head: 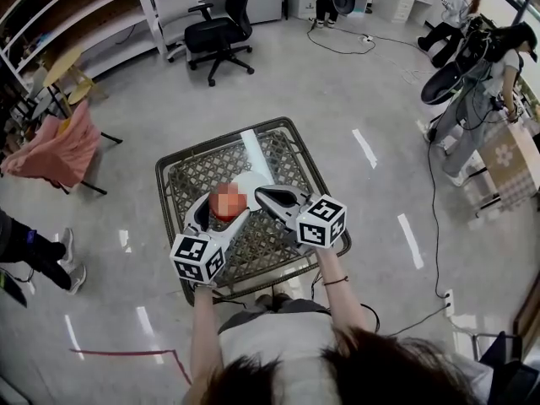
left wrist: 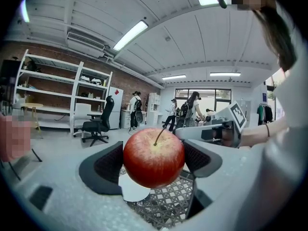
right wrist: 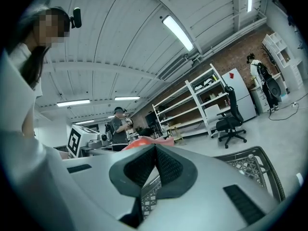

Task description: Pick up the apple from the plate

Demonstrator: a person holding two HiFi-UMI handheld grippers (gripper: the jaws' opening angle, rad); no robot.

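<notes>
Glossy grey floor (head: 337,91), black office chair (head: 219,32), white shelves (left wrist: 53,91) against brick wall (left wrist: 129,83).

lattice-top table (head: 199,172) bears a white plate (head: 256,182).

place: lab/workshop space | evidence: brick wall (right wrist: 240,47), white shelving (left wrist: 62,88), office chair (head: 221,30), ceiling strip lights (left wrist: 130,35)
</notes>
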